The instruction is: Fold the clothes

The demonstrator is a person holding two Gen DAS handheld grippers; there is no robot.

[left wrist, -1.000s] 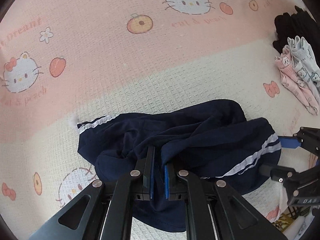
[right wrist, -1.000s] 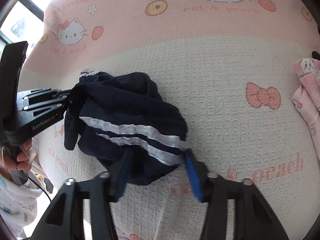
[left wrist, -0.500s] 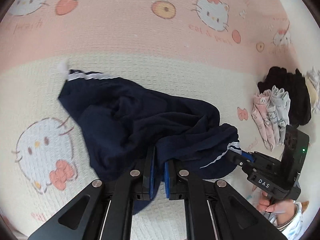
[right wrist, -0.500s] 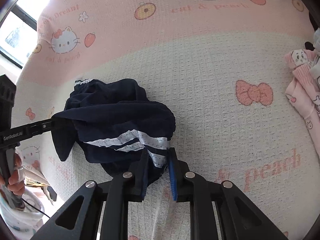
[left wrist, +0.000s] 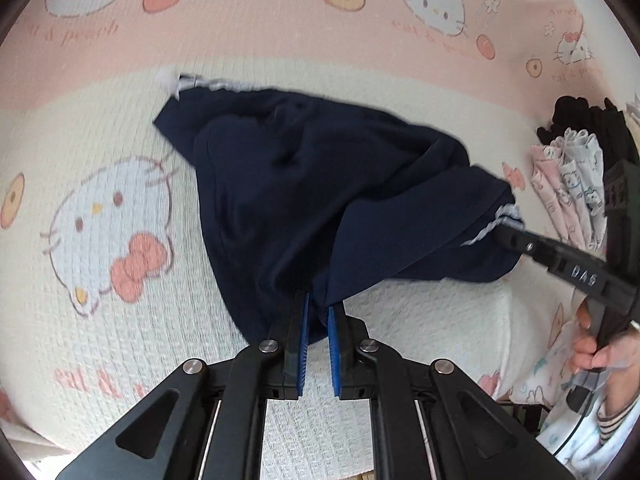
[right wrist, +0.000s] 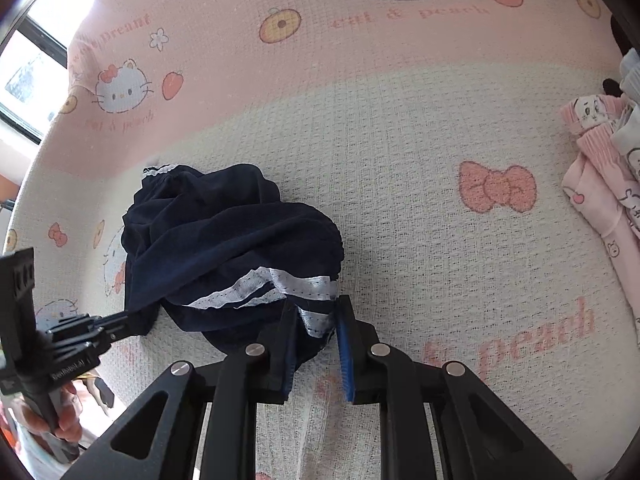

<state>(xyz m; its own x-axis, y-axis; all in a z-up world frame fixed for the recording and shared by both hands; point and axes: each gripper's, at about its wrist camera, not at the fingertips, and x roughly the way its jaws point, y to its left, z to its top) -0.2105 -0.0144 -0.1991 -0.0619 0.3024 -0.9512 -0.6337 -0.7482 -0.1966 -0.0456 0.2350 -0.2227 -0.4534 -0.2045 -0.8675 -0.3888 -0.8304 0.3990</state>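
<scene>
The navy shorts (left wrist: pixel 304 184), soft knit with white mesh side stripes, lie bunched on the waffle-textured bed cover (right wrist: pixel 400 200). The left gripper (left wrist: pixel 317 312) has its jaws narrowed onto a navy fold. The right gripper (right wrist: pixel 316 320) has its jaws clamped on the striped hem. Folded pink garments (right wrist: pixel 600 168) are cut off at the frame edge.

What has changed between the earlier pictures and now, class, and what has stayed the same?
The right gripper has just closed its jaws on the white-striped edge of the navy shorts, which it only straddled before. The shorts are now drawn out wider between both grippers. Unchanged: the left gripper stays clamped on the navy fabric, and the pink clothes pile lies untouched.
</scene>
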